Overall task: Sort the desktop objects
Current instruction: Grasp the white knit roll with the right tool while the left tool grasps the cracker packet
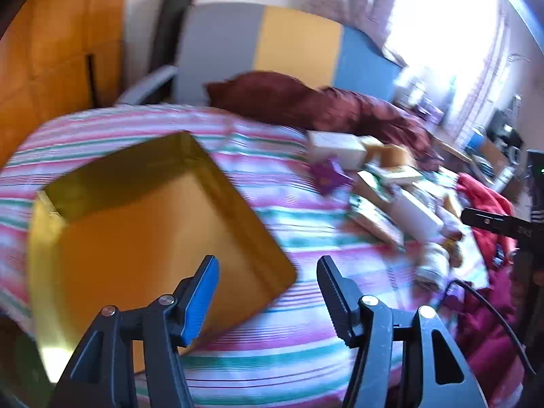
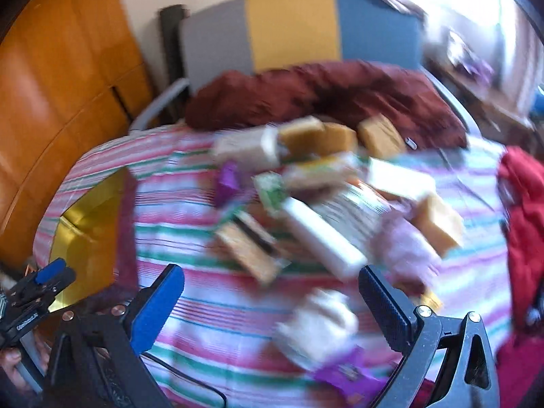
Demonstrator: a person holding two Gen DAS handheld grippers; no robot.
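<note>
An empty gold box [image 1: 142,224] lies on the striped bedspread [image 1: 272,357], on the left; it also shows in the right wrist view [image 2: 85,224]. A pile of small boxes and packets [image 1: 384,187] lies to its right, blurred; it also shows in the right wrist view [image 2: 316,197]. My left gripper [image 1: 268,272] is open and empty over the box's near right corner. My right gripper [image 2: 272,282] is open and empty just in front of the pile, above a white packet [image 2: 319,323] and a purple packet [image 2: 346,374].
A dark red pillow [image 1: 316,102] lies behind the pile. Red clothing [image 2: 523,224] lies at the bed's right edge. A grey, yellow and blue headboard [image 1: 289,44] and a wooden wardrobe [image 1: 51,68] stand behind. A black cable [image 1: 489,316] runs at the right.
</note>
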